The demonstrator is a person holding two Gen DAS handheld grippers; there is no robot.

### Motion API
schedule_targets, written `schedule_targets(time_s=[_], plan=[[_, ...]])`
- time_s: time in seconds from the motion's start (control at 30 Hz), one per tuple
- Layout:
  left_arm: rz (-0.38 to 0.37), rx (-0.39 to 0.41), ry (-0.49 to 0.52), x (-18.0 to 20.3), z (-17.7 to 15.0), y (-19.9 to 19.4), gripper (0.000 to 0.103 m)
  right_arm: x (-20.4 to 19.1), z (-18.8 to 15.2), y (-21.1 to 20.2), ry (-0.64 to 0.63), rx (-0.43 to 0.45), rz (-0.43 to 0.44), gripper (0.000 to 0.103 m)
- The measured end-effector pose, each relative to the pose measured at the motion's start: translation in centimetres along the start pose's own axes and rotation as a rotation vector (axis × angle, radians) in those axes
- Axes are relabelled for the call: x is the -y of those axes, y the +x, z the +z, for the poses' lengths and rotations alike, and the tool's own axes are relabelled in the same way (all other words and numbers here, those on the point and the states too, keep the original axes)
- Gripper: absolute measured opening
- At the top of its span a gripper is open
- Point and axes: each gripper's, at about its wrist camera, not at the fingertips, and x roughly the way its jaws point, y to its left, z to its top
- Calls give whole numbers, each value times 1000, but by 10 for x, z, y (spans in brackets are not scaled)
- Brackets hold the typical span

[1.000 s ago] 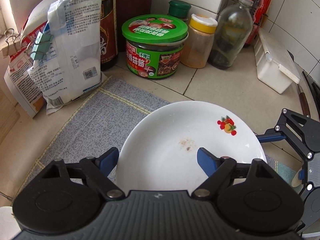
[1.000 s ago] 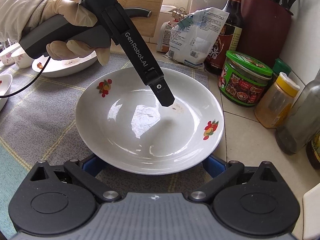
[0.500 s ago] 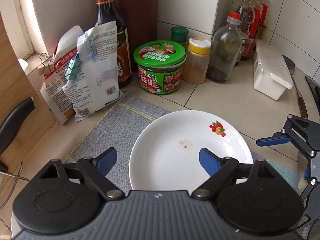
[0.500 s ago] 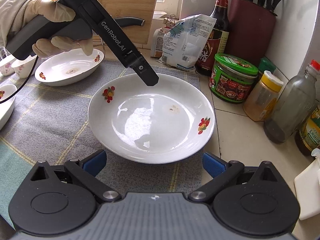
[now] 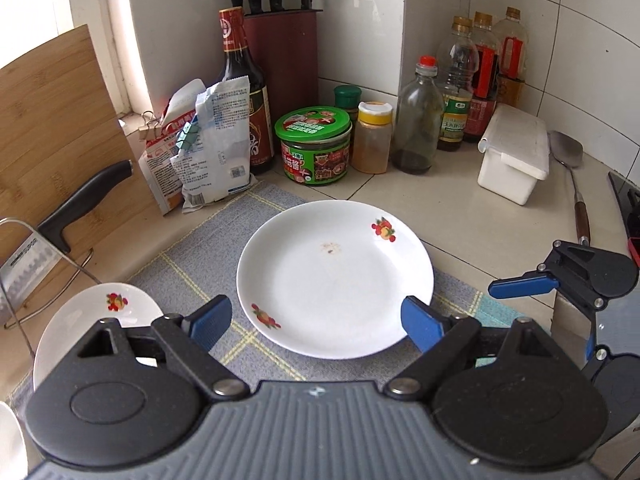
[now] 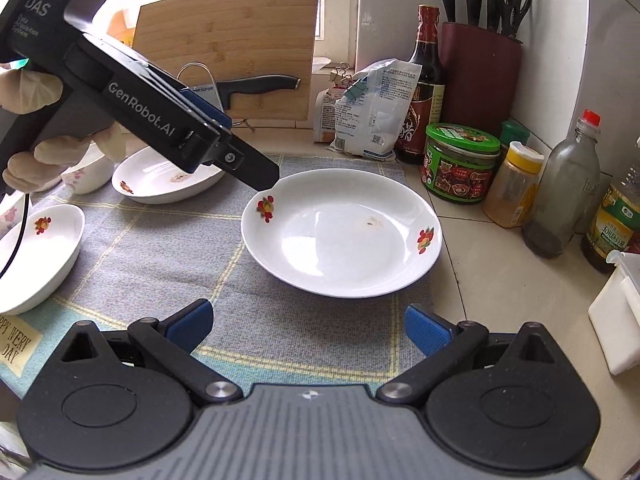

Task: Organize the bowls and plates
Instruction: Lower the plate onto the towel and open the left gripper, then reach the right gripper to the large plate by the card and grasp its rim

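A white plate with fruit prints (image 5: pixel 332 280) (image 6: pixel 340 232) lies on the grey checked mat (image 5: pixel 200 248) (image 6: pixel 160 252). My left gripper (image 5: pixel 316 324) is open and empty, raised above the plate's near rim; in the right wrist view its body (image 6: pixel 160 120) hangs over the plate's left edge. My right gripper (image 6: pixel 306 326) is open and empty, short of the plate. A second plate (image 5: pixel 88 320) (image 6: pixel 168 180) lies to the left. A bowl (image 6: pixel 36 256) sits at the mat's left. A flowered cup (image 6: pixel 86 176) stands behind.
Jars and bottles line the wall: a green-lidded jar (image 5: pixel 314 148), a yellow-capped spice jar (image 5: pixel 372 138), a soy sauce bottle (image 5: pixel 240 92). Bags (image 5: pixel 204 152), a cutting board (image 5: pixel 52 148), a cleaver (image 5: pixel 52 232), a white box (image 5: pixel 514 152) and a spatula (image 5: pixel 572 176) stand around.
Both grippers have pulled up and back from the plate. The left gripper's fingers no longer sit over the plate's middle. The plate rests on the mat.
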Motion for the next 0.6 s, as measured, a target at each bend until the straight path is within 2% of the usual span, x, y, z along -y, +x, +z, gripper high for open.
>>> schedule_targets(time_s=[0.2, 0.6], plan=[[64, 26, -87, 19, -45, -40, 92, -14, -14, -22, 6, 1, 36, 103], [262, 9, -283, 38, -139, -103, 92, -45, -33, -50, -73, -7, 154, 103]])
